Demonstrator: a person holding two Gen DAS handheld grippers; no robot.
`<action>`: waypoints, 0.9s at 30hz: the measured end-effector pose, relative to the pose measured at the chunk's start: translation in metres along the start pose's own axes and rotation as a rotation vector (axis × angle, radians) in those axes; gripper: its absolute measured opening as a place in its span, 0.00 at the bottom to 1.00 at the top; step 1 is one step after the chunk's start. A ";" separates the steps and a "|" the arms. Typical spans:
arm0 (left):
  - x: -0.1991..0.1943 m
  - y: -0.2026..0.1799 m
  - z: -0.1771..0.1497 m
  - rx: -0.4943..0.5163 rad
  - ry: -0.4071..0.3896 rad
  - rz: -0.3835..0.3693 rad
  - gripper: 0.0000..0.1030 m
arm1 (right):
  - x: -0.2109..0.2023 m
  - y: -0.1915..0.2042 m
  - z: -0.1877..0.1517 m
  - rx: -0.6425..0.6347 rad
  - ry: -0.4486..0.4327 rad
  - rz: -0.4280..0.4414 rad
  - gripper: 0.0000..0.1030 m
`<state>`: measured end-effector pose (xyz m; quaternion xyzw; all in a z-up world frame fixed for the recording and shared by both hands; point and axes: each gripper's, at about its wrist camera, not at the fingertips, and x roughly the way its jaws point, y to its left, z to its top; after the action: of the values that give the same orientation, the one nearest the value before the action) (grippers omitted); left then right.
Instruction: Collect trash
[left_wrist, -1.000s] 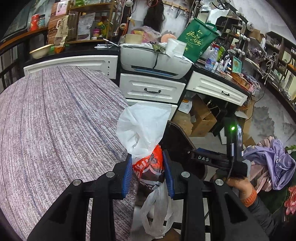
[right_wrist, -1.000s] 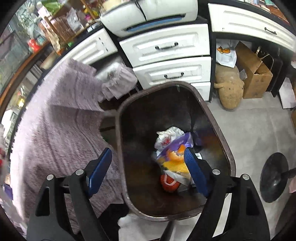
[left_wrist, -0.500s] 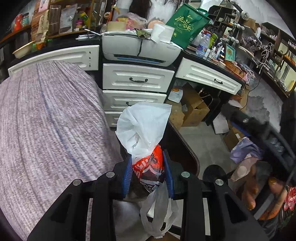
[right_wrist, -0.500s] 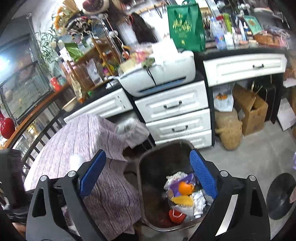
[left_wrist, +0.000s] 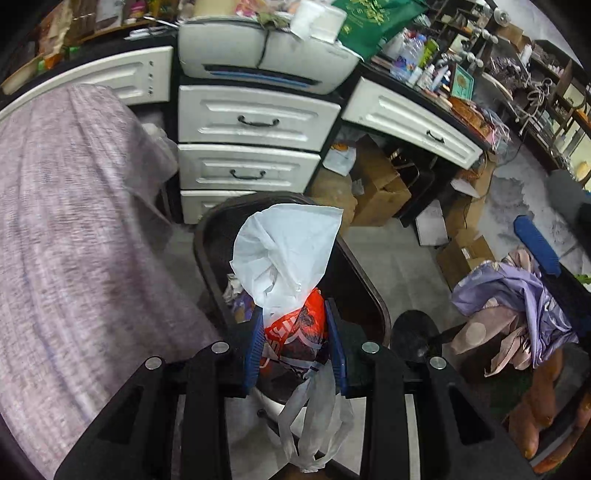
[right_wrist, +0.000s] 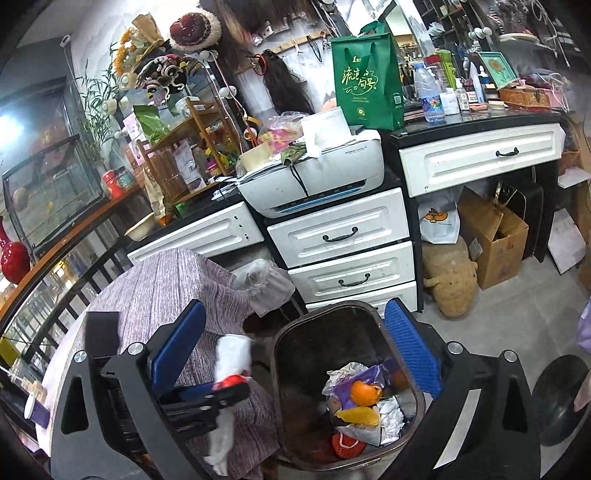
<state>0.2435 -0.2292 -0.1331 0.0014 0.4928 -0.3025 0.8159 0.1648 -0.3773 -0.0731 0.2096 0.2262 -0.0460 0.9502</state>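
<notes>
My left gripper (left_wrist: 292, 310) is shut on a trash bundle: a white plastic bag (left_wrist: 284, 251) wrapped around an orange snack wrapper (left_wrist: 295, 332). It hangs just over the near rim of the dark brown trash bin (left_wrist: 362, 280). In the right wrist view the bin (right_wrist: 280, 354) holds several pieces of trash (right_wrist: 362, 402), among them orange peel and crumpled wrappers. My right gripper (right_wrist: 295, 308) is above the bin, its jaws opening wide with nothing held between them. The left gripper (right_wrist: 221, 391) with its white bag shows at that view's lower left.
A table under a purple-grey cloth (left_wrist: 74, 240) lies left of the bin. White drawers (right_wrist: 340, 236) with a printer (right_wrist: 314, 177) on top stand behind it. Cardboard boxes (right_wrist: 495, 240), a black round stool base (right_wrist: 557, 398) and a heap of purple clothes (left_wrist: 517, 295) lie to the right.
My left gripper has carried the bundle from above the table edge to over the bin and tipped downward. My right gripper has risen out of the bin, tilted up and spread wider.
</notes>
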 end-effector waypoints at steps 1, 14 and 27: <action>0.003 -0.001 0.001 0.003 0.005 0.001 0.30 | -0.001 -0.001 0.000 0.000 -0.002 0.001 0.93; 0.013 -0.019 -0.001 0.058 -0.023 0.016 0.75 | -0.004 -0.006 0.001 0.034 -0.009 0.015 0.93; -0.084 -0.022 -0.026 0.155 -0.343 0.156 0.95 | -0.036 0.020 0.009 -0.034 -0.082 0.010 0.95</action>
<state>0.1842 -0.1980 -0.0723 0.0506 0.3202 -0.2713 0.9063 0.1398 -0.3630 -0.0422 0.1923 0.1868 -0.0459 0.9623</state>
